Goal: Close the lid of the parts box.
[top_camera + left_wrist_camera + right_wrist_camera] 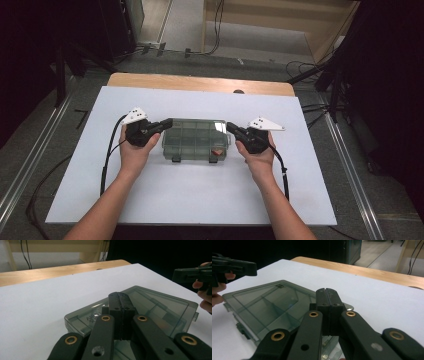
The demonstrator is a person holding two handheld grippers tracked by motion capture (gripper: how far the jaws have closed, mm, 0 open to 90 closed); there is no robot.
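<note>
White sheet covered most of a wooden table, with grey floor and loose cables around it and pretty dark corners on both sides. Smack in the middle of the sheet sat a smoky transparent plastic organizer box, the kind with divided compartments, lid down, two dark latches on the edge facing the person. One small orange-ish bit sat in a compartment at the near right, couldn't tell what it was.

So the person had one claw at each short end of the box. Left gripper came in from the left, its tips right at the far left corner of the box. In the left gripper view those jaws were pressed flat together with nothing between them, hovering over that end of the lid; whether the tips actually touched the plastic I couldn't say. Right gripper mirrored it at the far right corner. Same story in the right gripper view: jaws fully closed on each other, empty, sitting just above the lid's edge.

Each gripper view also caught the opposite gripper off at the far end of the box, with fingers wrapped round it. Both forearms came up from the bottom of the high view, hands resting low near the sheet.
</note>
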